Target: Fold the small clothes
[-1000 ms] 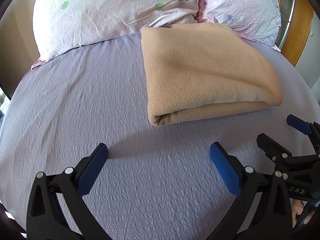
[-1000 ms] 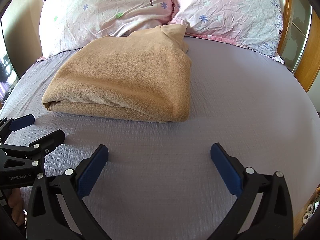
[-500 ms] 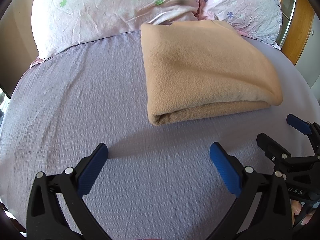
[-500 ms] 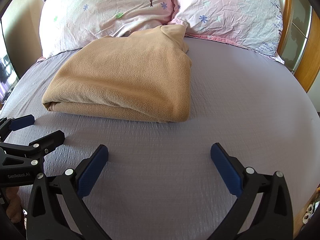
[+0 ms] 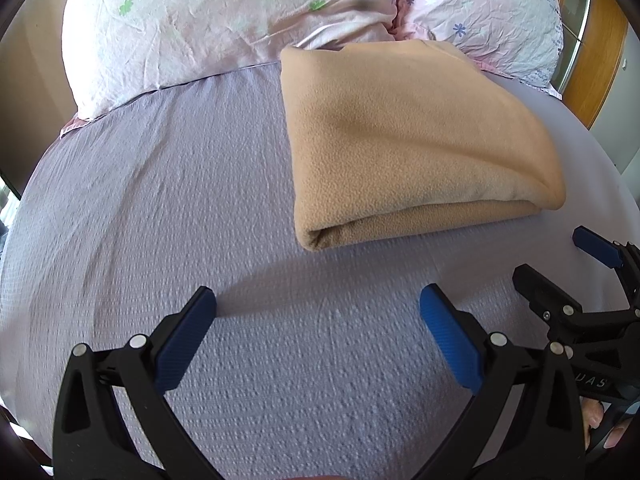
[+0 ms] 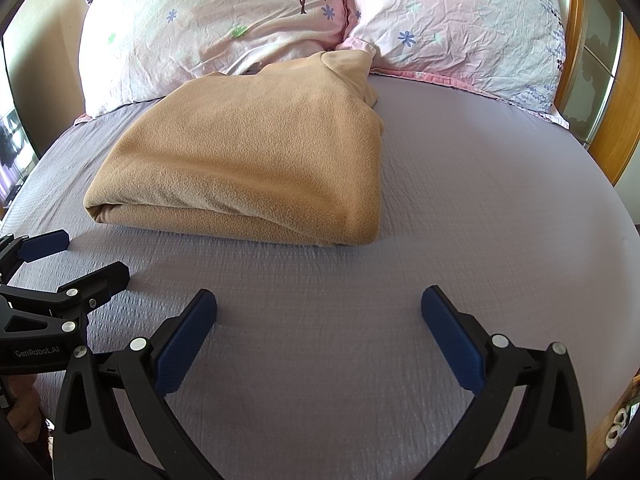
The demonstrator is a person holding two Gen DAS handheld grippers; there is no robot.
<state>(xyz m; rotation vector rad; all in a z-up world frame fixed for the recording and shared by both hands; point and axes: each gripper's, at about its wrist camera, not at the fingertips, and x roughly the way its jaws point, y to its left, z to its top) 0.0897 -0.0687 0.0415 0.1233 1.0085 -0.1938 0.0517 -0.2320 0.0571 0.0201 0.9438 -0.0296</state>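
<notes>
A tan fleece garment (image 5: 408, 140) lies folded in a thick rectangle on the lilac bed sheet (image 5: 160, 208), its far edge against the pillows. It also shows in the right wrist view (image 6: 260, 160). My left gripper (image 5: 318, 320) is open and empty, over the sheet short of the garment's near left corner. My right gripper (image 6: 318, 320) is open and empty, over the sheet short of the garment's near right corner. Each gripper shows in the other's view, the right one (image 5: 560, 268) and the left one (image 6: 76, 260), both with jaws apart.
Two pink floral pillows (image 6: 224, 28) (image 6: 460, 28) lie at the head of the bed. A wooden headboard (image 6: 612, 120) stands at the right. The bed's edge curves off at the left (image 5: 24, 208) and right (image 6: 624, 240).
The left wrist view has drifted slightly, so the garment and pillows sit a little lower in it. Both grippers stay open and the garment has not moved.
</notes>
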